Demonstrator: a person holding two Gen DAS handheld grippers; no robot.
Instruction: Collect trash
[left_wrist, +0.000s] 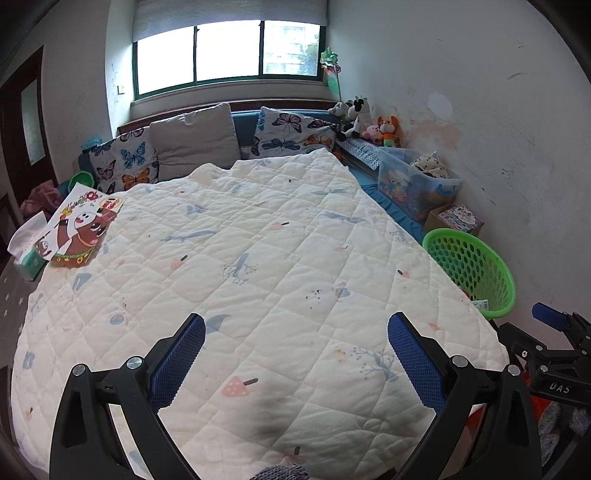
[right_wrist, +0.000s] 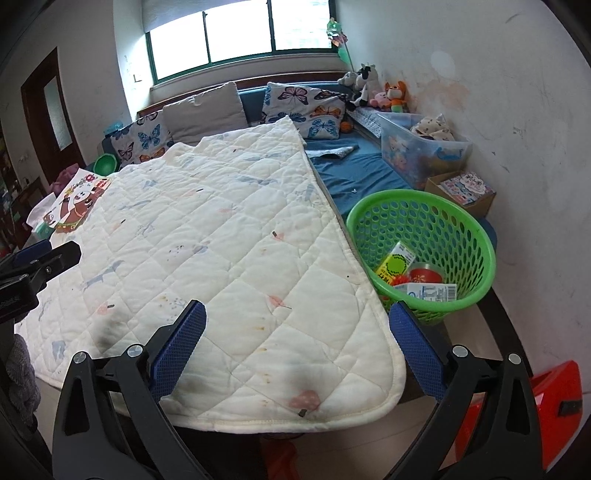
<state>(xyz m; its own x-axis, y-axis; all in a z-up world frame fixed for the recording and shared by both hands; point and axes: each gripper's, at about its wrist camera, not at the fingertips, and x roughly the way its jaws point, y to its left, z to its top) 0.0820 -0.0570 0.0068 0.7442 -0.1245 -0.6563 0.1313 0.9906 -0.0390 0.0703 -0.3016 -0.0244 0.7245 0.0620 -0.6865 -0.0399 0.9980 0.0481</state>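
Right wrist: trash (right_wrist: 413, 275) in basket (right_wrist: 476, 236), beyond empty jaws.

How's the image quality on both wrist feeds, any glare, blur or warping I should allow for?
Left wrist view: the window is blown out white, the walls and the quilt bow with fisheye warp, corners are vignetted black; focus is sharp. Right wrist view: same overexposed window and curved edges, but the green basket and the cartons in it read clearly, with only soft shadows on the quilt.
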